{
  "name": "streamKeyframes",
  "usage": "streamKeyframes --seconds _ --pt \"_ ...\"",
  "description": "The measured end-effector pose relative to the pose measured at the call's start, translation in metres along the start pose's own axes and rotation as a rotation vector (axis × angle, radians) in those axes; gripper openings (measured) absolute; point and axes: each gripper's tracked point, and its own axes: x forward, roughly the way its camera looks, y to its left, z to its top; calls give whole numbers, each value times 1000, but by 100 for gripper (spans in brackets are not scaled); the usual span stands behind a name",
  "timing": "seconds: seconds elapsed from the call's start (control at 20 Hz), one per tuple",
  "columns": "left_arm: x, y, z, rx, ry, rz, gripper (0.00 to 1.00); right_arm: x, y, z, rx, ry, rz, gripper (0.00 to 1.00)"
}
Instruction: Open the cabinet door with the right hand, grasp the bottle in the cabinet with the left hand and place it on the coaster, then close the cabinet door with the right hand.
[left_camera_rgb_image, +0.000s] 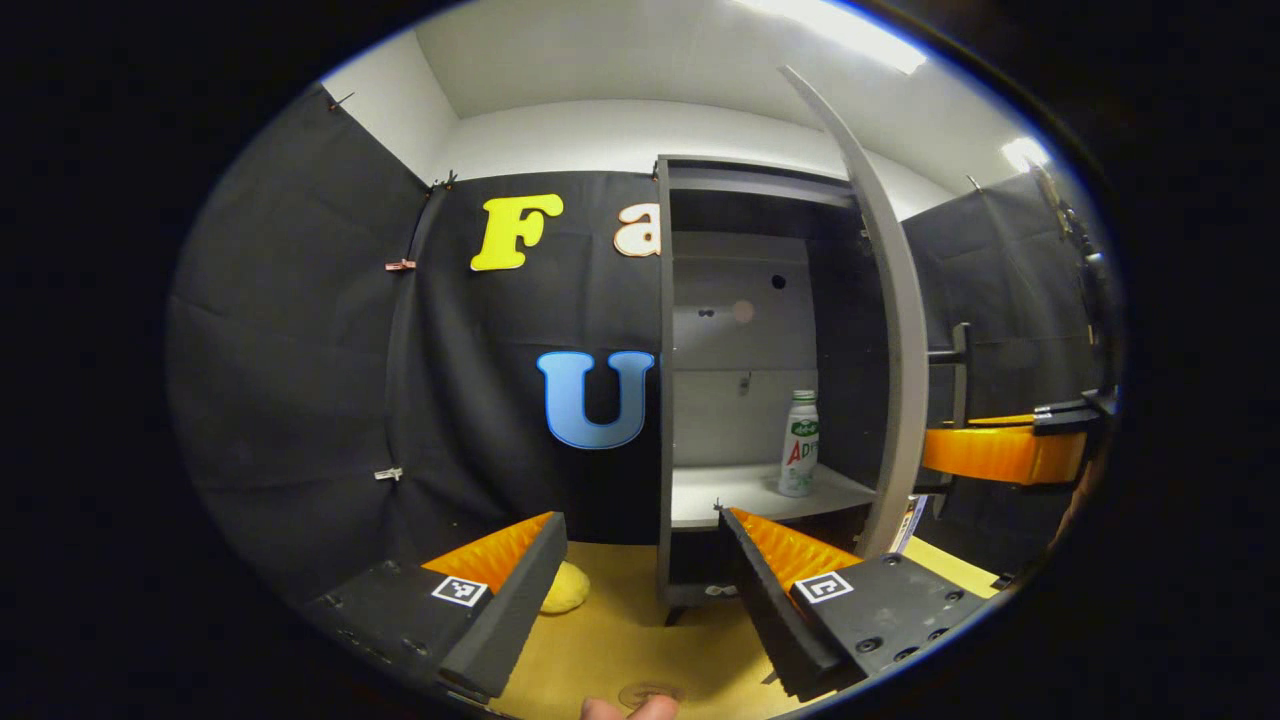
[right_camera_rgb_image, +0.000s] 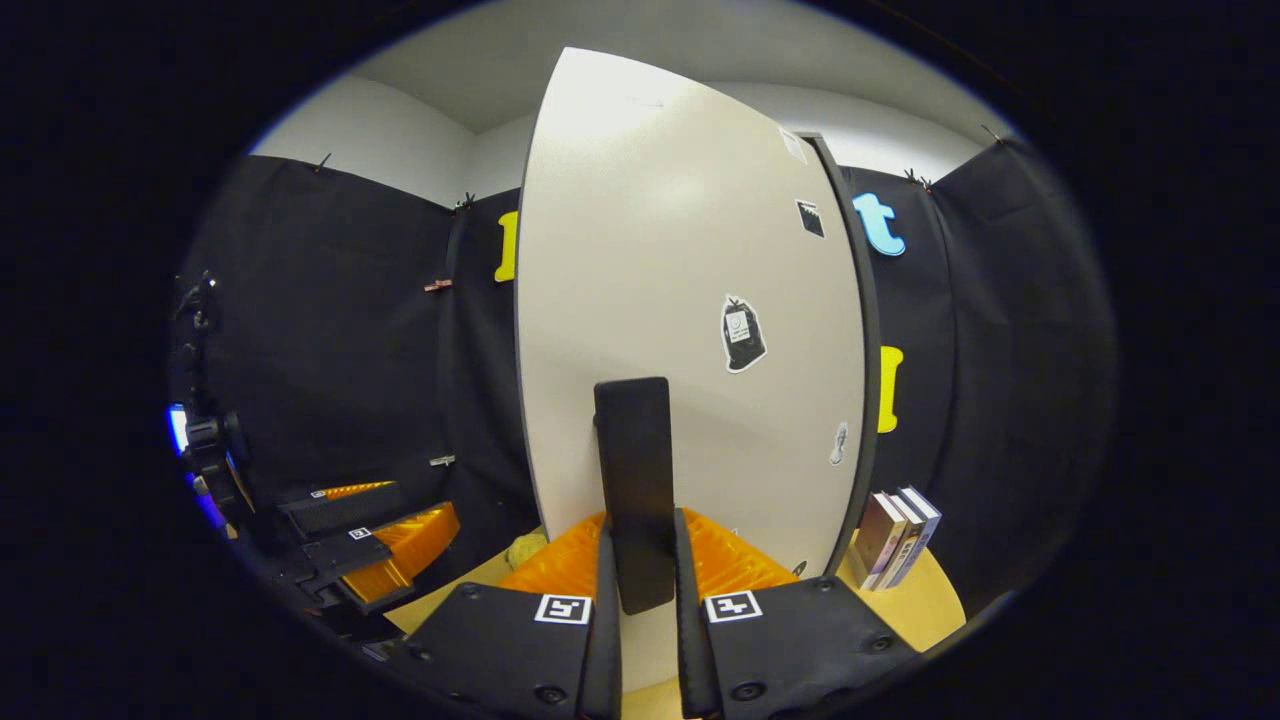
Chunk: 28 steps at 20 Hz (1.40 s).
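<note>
1. One white plastic bottle (left_camera_rgb_image: 798, 443) is stood upright on the grey cabinet's (left_camera_rgb_image: 740, 330) shelf.
2. Left tool (left_camera_rgb_image: 640, 555) is held released, before the cabinet.
3. Right tool (right_camera_rgb_image: 645, 590) is clenched on the white door's (right_camera_rgb_image: 680, 250) black bar handle (right_camera_rgb_image: 633, 480).

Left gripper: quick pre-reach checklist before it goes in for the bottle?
1. Grey cabinet door swung open: ok.
2. Right gripper shut on the door's black bar handle: ok.
3. White plastic bottle with green label upright on the white shelf: ok.
4. Left gripper open, nothing held: ok.
5. Path to the bottle free of obstacles: ok.
6. Round coaster on the yellow table, cut off at the view's edge: cannot tell.
</note>
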Motion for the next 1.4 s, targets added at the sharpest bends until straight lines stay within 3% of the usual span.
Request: streamKeyframes --seconds 0.7,1.05,1.2,1.25,1.3,1.4 --pt "23 -67 -7 -49 17 -138 96 -57 -68 3 46 10 -141 26" --pt "39 -104 3 -56 -3 -229 96 -77 -117 7 30 5 -283 25" --pt "49 -117 6 -27 -8 -264 96 -90 -143 7 65 -2 -314 21" --pt "50 -121 7 -22 -8 -273 96 -94 -149 5 83 3 -306 10" --pt "51 -126 6 -19 -9 -285 96 -99 -158 6 97 1 -306 21" --pt "53 -138 6 -15 -11 -309 96 -108 -178 7 109 -11 -326 20"
